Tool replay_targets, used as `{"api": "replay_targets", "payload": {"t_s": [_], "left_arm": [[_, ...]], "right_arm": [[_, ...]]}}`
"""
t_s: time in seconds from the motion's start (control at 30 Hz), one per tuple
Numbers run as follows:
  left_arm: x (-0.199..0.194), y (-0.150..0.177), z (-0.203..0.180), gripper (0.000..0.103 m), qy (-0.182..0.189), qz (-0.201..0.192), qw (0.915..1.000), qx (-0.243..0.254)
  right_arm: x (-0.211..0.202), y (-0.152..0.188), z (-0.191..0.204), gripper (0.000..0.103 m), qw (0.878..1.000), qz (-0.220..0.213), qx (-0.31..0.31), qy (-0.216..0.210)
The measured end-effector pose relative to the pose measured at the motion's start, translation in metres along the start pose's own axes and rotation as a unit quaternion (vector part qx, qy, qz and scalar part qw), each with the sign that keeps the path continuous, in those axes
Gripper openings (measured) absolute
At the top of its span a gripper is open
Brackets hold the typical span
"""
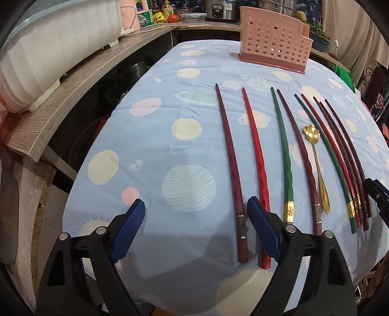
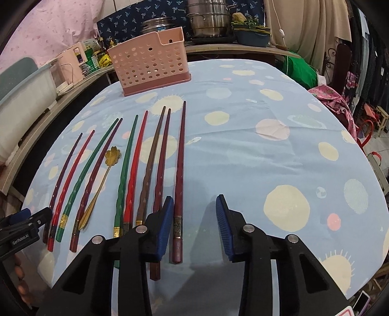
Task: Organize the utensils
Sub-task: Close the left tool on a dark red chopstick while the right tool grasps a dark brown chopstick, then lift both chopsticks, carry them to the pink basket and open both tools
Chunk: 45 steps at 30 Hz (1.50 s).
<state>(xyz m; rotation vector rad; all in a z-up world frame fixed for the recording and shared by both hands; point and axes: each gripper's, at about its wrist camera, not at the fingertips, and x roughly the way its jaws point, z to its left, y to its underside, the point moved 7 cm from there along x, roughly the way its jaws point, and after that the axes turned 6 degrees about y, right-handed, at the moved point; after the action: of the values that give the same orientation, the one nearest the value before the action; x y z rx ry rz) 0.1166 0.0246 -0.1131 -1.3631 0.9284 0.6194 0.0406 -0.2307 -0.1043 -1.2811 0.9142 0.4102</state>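
Ok, I'm over a table with a blue planet-print cloth (image 1: 145, 136), kitchen clutter and steel pots (image 2: 209, 21) behind it. Pink perforated holder (image 1: 274, 48) stands upright at the far edge. Chopsticks (image 1: 231, 170) and a gold spoon (image 1: 316, 165) lie flat in a row on the near side of the holder, long axes toward it, thin tips far, thick ends near me. Left gripper (image 1: 194, 233) gapes wide, nothing held. Right gripper (image 2: 194, 226) stands partly open, one dark red chopstick (image 2: 179, 175) between the fingers, unclamped.

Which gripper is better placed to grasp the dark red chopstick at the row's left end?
Left. The left gripper stands open astride that dark red chopstick; the right gripper straddles the opposite end chopstick.
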Motion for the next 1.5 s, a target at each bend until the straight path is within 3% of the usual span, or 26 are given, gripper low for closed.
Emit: {"api": "replay_targets", "payload": {"t_s": [0.17,0.37,0.47,0.53,0.57,0.77,0.97,1.23,1.5], "left_arm": [[-0.001,0.002,-0.001,0.077,0.009,-0.003,0.9999,-0.001],[-0.007,0.007,-0.006,0.055,0.033,-0.005,0.9994,0.007],[-0.010,0.008,-0.011,0.031,0.047,-0.007,0.9987,0.016],[-0.011,0.009,-0.014,0.009,0.064,-0.004,0.9977,0.019],[-0.012,0.009,-0.015,0.007,0.069,0.000,0.9974,0.018],[-0.025,0.008,-0.013,0.007,0.083,0.005,0.9965,0.006],[-0.060,-0.019,-0.009,0.007,0.089,-0.027,0.9956,-0.007],[-0.105,-0.093,-0.006,0.007,0.096,-0.089,0.9912,-0.020],[-0.122,-0.173,-0.010,0.007,0.092,-0.131,0.9871,-0.011]], "right_arm": [[-0.001,0.002,-0.003,0.026,1.000,-0.003,0.000,0.001],[-0.004,0.006,-0.007,0.014,1.000,-0.005,0.001,-0.002],[-0.006,0.008,-0.007,0.009,1.000,-0.002,-0.001,-0.009],[-0.008,0.010,-0.006,0.008,1.000,0.001,-0.004,-0.011],[-0.009,0.011,-0.006,0.008,1.000,0.003,-0.006,-0.012],[-0.031,0.007,-0.010,0.007,1.000,0.001,0.002,-0.021],[-0.067,-0.025,-0.019,0.007,0.999,-0.032,0.017,-0.031],[-0.102,-0.096,-0.022,0.007,0.994,-0.089,0.030,-0.049],[-0.102,-0.164,-0.021,0.007,0.990,-0.119,0.031,-0.065]]}}
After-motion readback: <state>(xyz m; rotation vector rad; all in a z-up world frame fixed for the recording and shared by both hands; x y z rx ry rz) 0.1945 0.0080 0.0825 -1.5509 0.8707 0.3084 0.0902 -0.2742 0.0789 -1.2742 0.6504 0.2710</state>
